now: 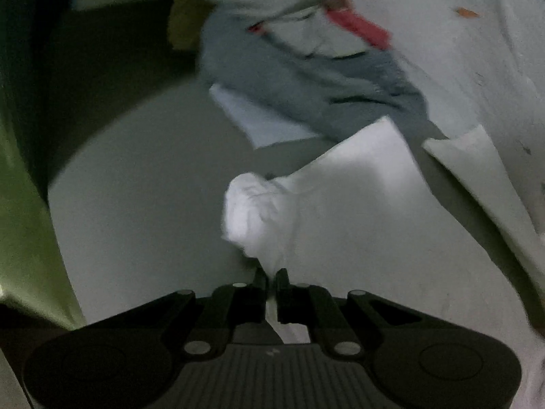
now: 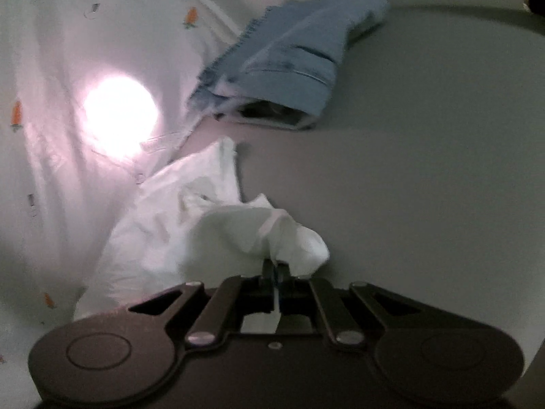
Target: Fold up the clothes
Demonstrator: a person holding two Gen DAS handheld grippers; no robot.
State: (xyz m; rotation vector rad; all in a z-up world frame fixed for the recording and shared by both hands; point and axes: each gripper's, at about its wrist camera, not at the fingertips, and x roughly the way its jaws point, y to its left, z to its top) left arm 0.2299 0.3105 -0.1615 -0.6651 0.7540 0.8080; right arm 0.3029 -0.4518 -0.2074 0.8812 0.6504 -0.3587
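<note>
A white garment (image 1: 340,197) lies on the grey table (image 1: 143,204). My left gripper (image 1: 271,274) is shut on a bunched corner of it. In the right wrist view my right gripper (image 2: 276,266) is shut on another bunched part of the same white garment (image 2: 190,231), which trails off to the left. Both views are dim and blurred.
A blue denim garment (image 2: 289,64) lies folded beyond the right gripper; it also shows in the left wrist view (image 1: 306,85) with a red piece (image 1: 361,29) behind it. A white cloth with small orange prints (image 2: 68,51) lies at the left, lit by a bright spot (image 2: 119,116).
</note>
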